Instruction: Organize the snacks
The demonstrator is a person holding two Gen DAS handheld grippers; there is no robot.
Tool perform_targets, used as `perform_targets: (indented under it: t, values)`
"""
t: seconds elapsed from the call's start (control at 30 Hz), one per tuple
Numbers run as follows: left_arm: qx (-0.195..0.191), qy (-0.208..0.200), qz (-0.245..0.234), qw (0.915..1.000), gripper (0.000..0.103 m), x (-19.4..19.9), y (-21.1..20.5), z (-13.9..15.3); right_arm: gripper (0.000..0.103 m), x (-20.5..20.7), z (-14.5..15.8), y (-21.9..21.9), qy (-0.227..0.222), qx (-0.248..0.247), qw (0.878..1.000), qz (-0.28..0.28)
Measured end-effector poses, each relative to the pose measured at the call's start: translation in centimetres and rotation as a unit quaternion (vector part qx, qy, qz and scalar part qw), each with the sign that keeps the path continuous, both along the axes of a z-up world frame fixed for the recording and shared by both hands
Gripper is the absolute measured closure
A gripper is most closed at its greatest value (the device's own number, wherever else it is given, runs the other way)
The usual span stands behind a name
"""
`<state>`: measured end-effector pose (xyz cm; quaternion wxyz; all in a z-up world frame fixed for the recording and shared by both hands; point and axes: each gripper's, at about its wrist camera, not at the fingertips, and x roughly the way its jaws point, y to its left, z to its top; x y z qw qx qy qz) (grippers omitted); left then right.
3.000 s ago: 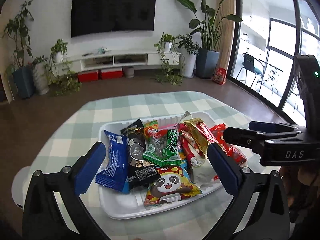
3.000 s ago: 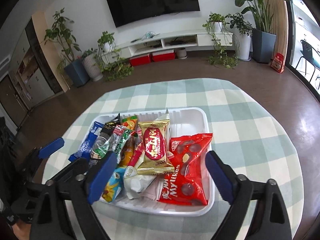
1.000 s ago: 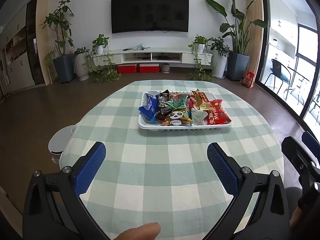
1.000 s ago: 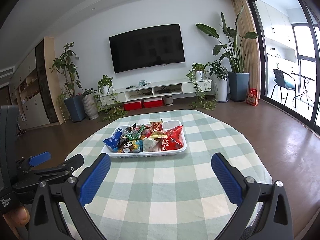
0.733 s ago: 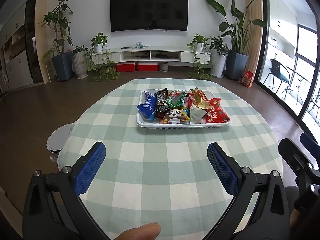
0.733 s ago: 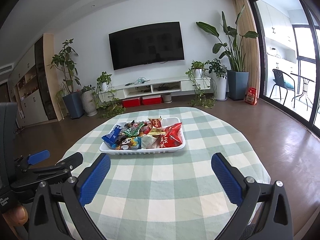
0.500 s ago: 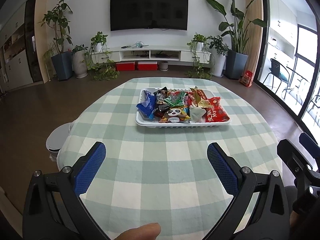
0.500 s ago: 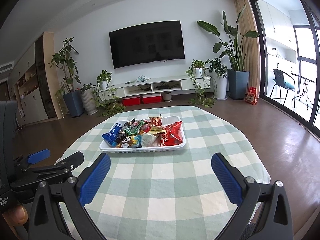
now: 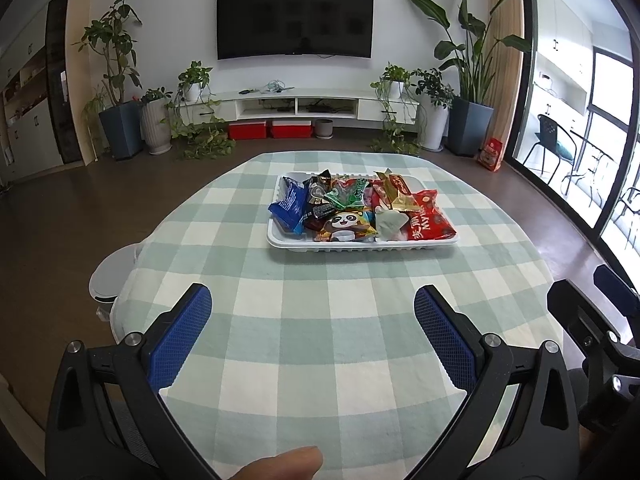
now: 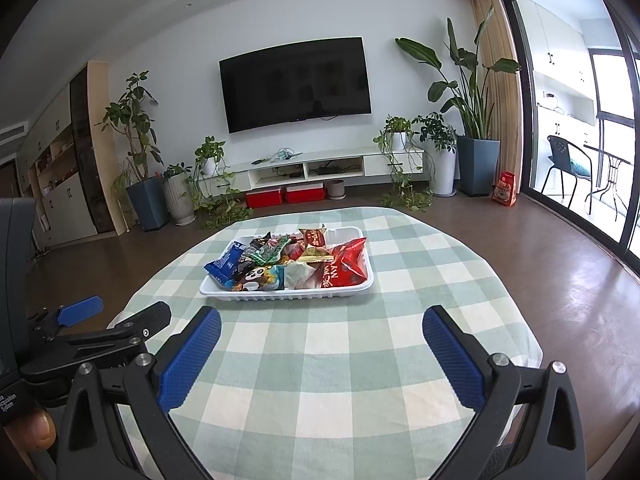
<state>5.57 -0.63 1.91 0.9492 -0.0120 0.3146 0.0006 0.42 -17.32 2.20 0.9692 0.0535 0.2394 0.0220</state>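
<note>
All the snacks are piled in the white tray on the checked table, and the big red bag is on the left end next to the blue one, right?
Not quite. The snacks are piled in the white tray on the checked table, but the big red bag lies at the right end, far from the blue bag at the left end. The left wrist view shows it.

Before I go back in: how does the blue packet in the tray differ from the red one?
The blue packet lies at the left end of the white tray; the red packet lies at the right end. The blue one leans tilted against the dark packet beside it; the red one lies flatter. The red one looks larger and shows big white lettering; the blue one's print is too small to read. Both lie inside the tray, away from both open grippers.
</note>
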Motion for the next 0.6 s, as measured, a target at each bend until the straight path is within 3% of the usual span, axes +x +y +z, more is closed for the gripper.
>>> perform_targets:
  t: [0.6]
  values:
    - [-0.002,0.001,0.000,1.0000,0.000,-0.07,-0.06,-0.06,0.000,-0.03,0.21,0.14,0.003,-0.002,1.000,0.000]
